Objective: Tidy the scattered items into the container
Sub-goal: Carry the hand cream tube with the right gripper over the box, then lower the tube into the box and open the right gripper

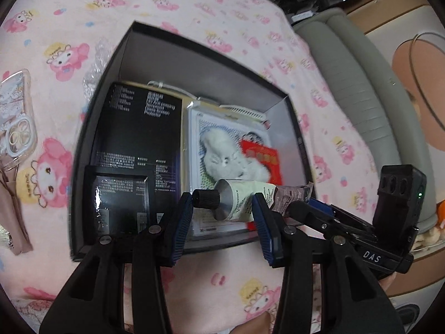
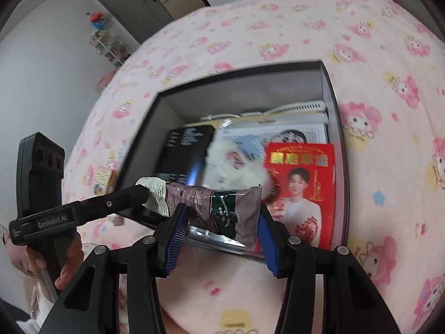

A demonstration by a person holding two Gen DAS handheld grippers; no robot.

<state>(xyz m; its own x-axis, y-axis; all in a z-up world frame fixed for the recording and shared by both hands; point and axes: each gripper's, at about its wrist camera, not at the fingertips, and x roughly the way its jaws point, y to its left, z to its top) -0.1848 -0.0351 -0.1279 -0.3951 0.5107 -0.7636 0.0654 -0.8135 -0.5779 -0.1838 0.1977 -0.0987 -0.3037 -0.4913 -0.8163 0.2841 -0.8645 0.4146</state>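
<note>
Pink printed blanket (image 1: 228, 22) fills both views; at centre, the dark box (image 1: 194, 55) sits half-filled. Both the left gripper (image 1: 226, 222) and the right gripper (image 2: 219, 233) pinch one tube (image 1: 244, 199) over the box's lower edge. Best practice: carry it inward, lower, then release both together.

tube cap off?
No. The black cap sits on the tube, above the box.

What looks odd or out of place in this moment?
The tube hangs crosswise over the box's near edge with both grippers at it: left gripper around the cap end, right gripper around the crimped tail. A phone case lies outside on the blanket.
</note>
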